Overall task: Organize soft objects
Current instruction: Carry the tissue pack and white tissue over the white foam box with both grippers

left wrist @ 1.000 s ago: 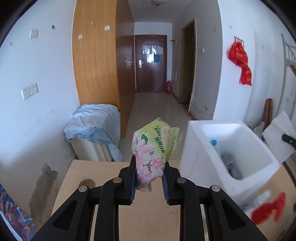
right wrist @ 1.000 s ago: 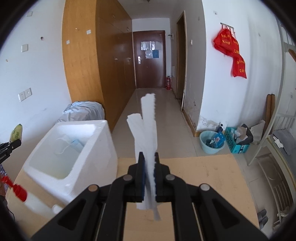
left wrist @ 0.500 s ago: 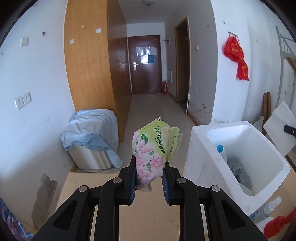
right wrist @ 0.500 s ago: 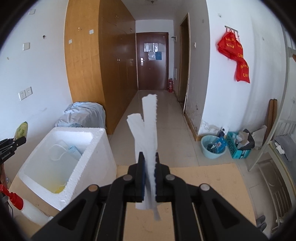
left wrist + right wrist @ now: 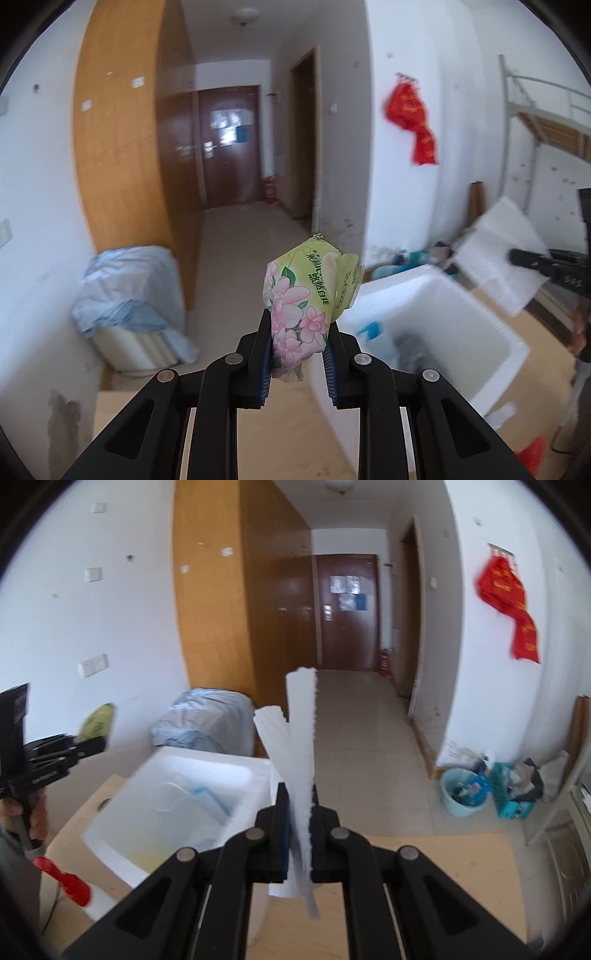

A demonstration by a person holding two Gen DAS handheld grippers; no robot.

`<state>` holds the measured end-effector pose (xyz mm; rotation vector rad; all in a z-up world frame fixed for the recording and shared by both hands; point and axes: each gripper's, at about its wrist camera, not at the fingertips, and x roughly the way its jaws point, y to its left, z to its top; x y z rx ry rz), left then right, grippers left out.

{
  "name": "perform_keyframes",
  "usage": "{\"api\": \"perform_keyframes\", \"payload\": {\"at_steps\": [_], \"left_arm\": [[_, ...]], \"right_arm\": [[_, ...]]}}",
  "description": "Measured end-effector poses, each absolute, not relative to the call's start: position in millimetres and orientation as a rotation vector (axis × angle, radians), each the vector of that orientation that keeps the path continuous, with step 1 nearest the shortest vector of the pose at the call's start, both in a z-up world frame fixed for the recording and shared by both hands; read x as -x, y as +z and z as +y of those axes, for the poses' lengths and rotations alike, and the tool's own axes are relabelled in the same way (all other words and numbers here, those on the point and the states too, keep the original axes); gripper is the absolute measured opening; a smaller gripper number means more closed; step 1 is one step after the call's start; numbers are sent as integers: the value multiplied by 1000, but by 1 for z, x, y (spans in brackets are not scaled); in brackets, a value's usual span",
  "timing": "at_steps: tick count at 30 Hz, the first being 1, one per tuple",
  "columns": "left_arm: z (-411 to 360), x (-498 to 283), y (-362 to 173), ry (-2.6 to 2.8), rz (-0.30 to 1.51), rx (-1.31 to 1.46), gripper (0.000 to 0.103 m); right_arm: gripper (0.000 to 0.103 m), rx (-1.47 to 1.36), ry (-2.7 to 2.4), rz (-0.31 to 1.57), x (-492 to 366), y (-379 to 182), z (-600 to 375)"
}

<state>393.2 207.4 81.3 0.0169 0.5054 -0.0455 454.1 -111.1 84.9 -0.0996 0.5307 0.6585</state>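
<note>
A green floral tissue pack (image 5: 306,299) is pinched in the left tongs (image 5: 297,363), held in the air beside the open white foam box (image 5: 424,325); the right tongs (image 5: 298,827) pinch a thin white foam sheet (image 5: 301,738) upright. The box holds a blue-capped item (image 5: 369,328) and something grey, blurred. It sits on the tan bench (image 5: 424,882), whose right part lies bare to its far edge.
</note>
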Motion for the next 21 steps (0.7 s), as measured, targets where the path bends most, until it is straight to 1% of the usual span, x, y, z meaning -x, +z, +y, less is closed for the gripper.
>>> {"api": "perform_keyframes", "payload": {"at_steps": [11,21], "left_arm": [[173,-400,87,-300,490,-94,25],[160,-427,78,-384,552,-126,25]], "right_arm": [[9,123,839,538,-448,91,-79],[9,134,849,553,-449,90,-76]]}}
